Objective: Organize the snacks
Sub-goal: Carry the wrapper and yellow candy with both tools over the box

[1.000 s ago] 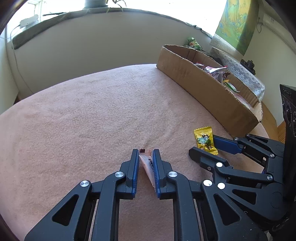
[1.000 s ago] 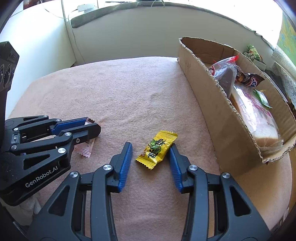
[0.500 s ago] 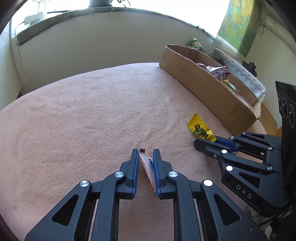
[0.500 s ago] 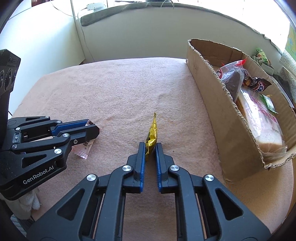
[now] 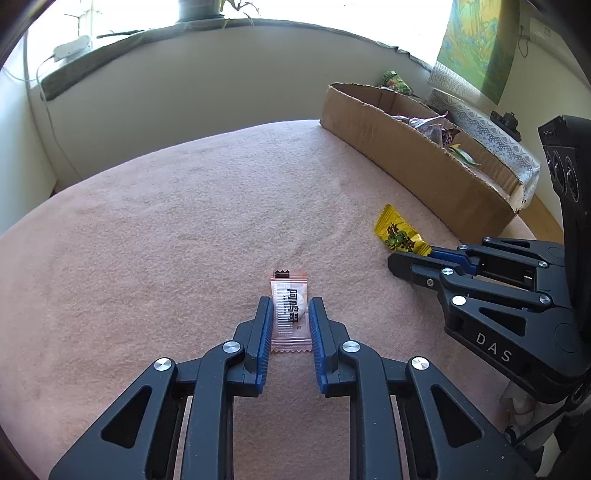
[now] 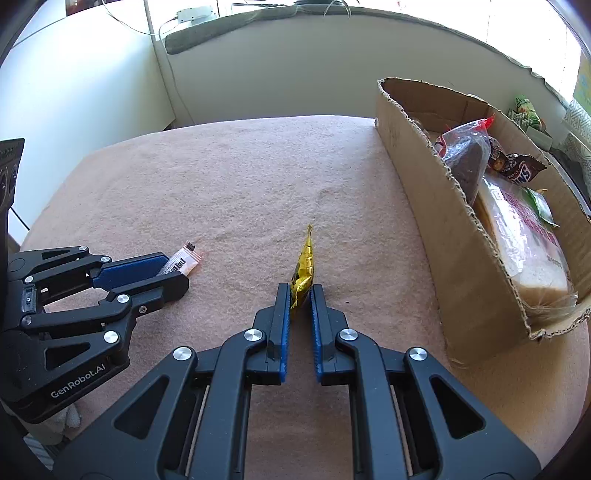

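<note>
The yellow candy [image 6: 302, 266] stands on edge, pinched in the right gripper [image 6: 298, 301], whose jaws have just been closing and angle down at the pink surface [image 6: 229, 184]. To its left, the left gripper [image 5: 290, 317], jaws nearly closed, holds a flat pink barcoded sachet [image 5: 290, 310]. "GenRobot.AI" and "DAS" mark the grippers. The cardboard box [image 6: 436, 221] sits right.

Home room: windowsill plant [image 5: 207, 11], wall hanging [image 5: 476, 44].
</note>
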